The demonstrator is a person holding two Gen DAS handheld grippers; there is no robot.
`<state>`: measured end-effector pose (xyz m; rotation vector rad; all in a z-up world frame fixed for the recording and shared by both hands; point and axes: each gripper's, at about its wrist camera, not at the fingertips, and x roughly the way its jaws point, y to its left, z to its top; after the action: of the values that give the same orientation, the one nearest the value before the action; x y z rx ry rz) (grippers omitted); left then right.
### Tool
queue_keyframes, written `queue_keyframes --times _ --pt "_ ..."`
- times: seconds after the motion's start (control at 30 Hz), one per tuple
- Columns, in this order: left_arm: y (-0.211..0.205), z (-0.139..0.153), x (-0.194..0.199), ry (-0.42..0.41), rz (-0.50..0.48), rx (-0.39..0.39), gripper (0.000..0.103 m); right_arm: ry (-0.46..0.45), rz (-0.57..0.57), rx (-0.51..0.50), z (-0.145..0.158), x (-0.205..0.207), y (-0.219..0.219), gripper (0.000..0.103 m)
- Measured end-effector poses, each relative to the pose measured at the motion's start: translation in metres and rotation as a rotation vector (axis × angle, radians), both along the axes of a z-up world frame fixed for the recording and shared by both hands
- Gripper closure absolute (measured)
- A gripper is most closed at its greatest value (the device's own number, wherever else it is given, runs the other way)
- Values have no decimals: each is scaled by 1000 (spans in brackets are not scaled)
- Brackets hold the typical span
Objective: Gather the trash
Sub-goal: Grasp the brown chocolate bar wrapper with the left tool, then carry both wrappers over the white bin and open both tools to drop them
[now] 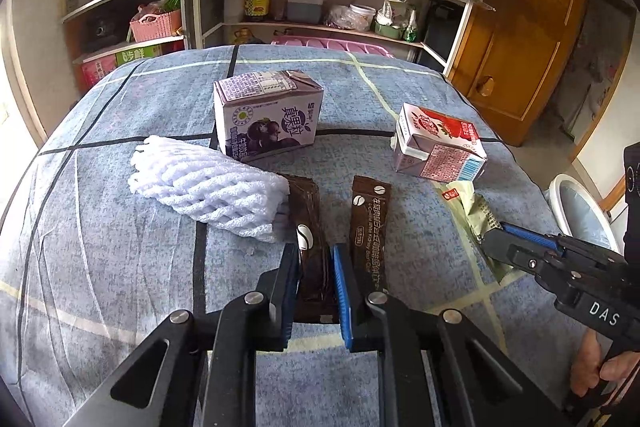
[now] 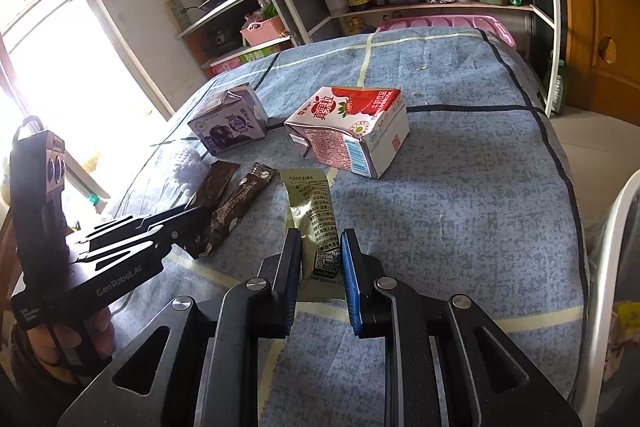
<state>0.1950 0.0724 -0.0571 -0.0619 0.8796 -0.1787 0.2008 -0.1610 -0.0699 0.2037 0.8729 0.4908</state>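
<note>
**Left wrist view: both hand-held grippers clamped on wrappers**

Lower centre of the frame, the left hand-held gripper tilts down, pinching a brown sachet on the blue checked worktop. The right wrist view alone shows the right hand-held gripper pressed on a green wrapper. The foam net shows fully only at the left wrist view's centre-left.

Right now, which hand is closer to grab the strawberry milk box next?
The right gripper, probably. The red-and-white strawberry milk carton lies just beyond it. But it is shut on the pale green wrapper, which must go first. The left gripper, farther off, pinches a brown sachet.
</note>
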Motion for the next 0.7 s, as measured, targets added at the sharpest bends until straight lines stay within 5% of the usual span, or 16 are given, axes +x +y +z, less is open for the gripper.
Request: queue_keyframes --times 0.7 --pt "-21 29 -55 -74 -34 -20 86 -56 -37 13 19 -27 -23 82"
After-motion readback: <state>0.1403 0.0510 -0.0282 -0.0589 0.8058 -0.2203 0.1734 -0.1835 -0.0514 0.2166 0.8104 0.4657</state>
